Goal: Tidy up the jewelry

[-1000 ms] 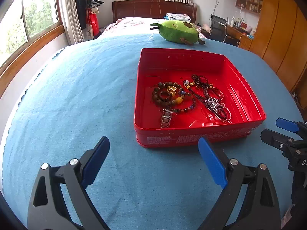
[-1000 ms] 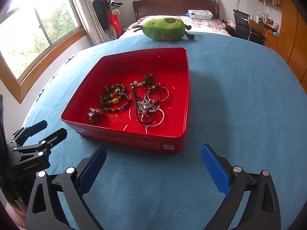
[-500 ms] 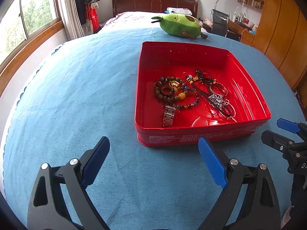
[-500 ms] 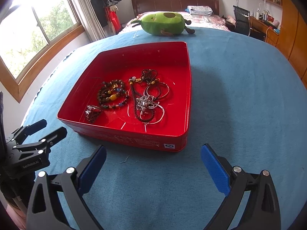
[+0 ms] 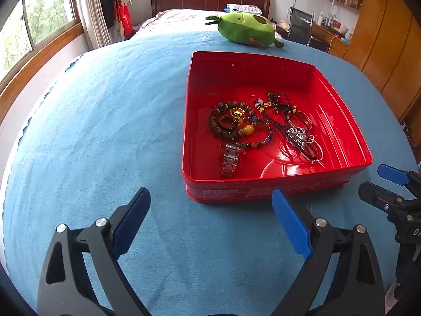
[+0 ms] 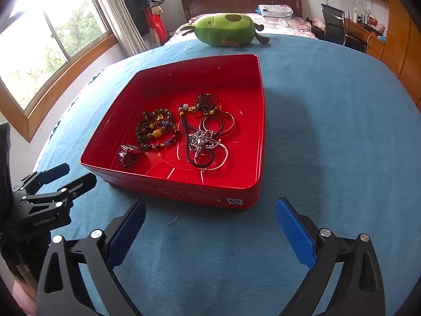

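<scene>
A red tin tray point(image 5: 342, 121) point(image 6: 257, 110) rests on the blue cloth and holds the jewelry. Inside lie brown bead bracelets point(image 5: 229, 121) point(image 6: 155, 129), a metal watch band point(image 5: 231, 160) point(image 6: 129, 155), and dark cord necklaces with a silver pendant point(image 5: 298, 134) point(image 6: 204, 139). My left gripper point(image 5: 210, 221) is open in front of the tray's near left wall, holding nothing. My right gripper point(image 6: 210, 226) is open before the tray's near right corner, also with nothing between its blue pads. Each gripper shows at the edge of the other's view.
A green avocado plush point(image 5: 244, 30) point(image 6: 226, 29) lies beyond the tray at the far edge of the blue cloth point(image 5: 92, 131). A bed, a window on the left and wooden wardrobes on the right stand further back. A small thread scrap point(image 6: 172, 220) lies near the tray.
Both cameras have risen and tilted a little, so the tray sits lower and its inside shows more. The jewelry has not moved and both grippers stay open.
</scene>
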The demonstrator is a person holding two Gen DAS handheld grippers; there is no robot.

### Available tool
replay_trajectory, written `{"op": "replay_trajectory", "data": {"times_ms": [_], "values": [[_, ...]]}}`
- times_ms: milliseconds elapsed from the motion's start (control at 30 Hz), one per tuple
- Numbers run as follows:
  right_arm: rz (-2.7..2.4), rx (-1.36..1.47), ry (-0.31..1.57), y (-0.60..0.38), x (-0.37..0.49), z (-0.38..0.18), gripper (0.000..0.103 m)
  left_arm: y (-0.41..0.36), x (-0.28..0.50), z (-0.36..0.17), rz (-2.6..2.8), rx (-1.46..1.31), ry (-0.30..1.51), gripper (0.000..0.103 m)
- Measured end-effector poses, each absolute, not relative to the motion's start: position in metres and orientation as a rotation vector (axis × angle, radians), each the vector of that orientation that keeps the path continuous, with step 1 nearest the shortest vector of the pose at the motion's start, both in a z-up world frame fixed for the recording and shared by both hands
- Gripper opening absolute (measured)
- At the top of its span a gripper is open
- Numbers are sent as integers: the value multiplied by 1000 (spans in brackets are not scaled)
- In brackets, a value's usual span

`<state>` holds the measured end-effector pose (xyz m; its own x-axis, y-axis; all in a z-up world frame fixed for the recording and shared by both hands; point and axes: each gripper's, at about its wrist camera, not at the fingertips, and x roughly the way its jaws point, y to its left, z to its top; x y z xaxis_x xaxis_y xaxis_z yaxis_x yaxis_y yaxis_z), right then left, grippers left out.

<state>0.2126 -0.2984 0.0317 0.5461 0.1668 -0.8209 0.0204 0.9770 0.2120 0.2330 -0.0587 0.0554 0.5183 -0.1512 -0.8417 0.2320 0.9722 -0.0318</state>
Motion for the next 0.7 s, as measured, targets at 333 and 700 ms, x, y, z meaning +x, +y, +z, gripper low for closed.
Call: {"op": "replay_trajectory", "data": {"times_ms": [333,700], "values": [[87,201,990,-298,213,31,99,-57,234,56,-226,84,997,93],[89,191,982,-295,211,33,99,-56,233,56,-229,84,996,93]]}}
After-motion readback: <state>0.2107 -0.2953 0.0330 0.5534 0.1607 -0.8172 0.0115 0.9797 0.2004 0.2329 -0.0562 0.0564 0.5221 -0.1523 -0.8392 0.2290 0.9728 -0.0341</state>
